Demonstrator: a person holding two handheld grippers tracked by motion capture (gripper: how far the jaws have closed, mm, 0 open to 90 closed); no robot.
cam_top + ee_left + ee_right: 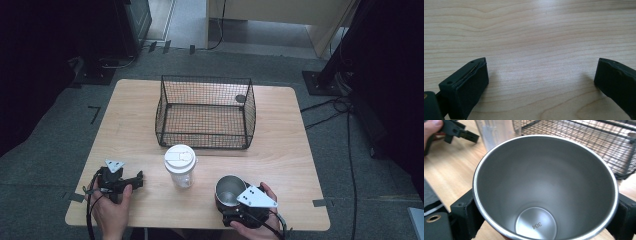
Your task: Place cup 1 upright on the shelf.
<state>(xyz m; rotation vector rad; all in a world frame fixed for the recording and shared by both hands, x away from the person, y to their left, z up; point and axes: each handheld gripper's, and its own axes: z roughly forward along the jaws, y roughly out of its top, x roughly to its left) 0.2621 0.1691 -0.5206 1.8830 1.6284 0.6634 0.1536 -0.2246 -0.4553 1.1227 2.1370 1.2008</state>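
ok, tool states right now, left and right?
Left tool: open, nothing between its jaws, over bare table.
Right tool: closed on the steel cup, one jaw on each side.

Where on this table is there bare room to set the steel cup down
The table is bare right of the wire basket, left of it, and between the left tongs and the lidded plastic cup. It is tighter in front, where the plastic cup stands beside the steel cup in the right tongs.
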